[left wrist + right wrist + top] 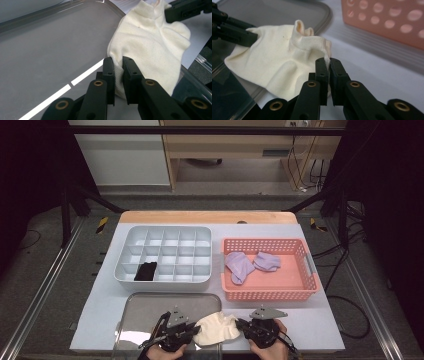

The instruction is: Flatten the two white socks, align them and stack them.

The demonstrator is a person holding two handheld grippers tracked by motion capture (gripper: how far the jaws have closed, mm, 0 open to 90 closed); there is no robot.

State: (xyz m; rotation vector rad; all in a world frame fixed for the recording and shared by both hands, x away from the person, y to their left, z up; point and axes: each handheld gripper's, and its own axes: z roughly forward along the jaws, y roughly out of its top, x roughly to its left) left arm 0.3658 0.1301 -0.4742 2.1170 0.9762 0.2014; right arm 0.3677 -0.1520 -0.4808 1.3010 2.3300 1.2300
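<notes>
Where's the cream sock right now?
High view, bottom centre: cream sock held between left tool and right tool, over the grey tray's right edge.

The cream-white sock (216, 329) is plain knit without any pattern, and it lies partly over the dull grey metal tray (145, 312), which carries a bright white streak of reflected light. Behind the tray, the divided organiser box (165, 254) is pale grey-white with one black sock (145, 271) in a front compartment. To the right of that box, the basket (270, 290) is salmon pink with a pattern of small holes and holds two lilac socks (250, 263).
</notes>
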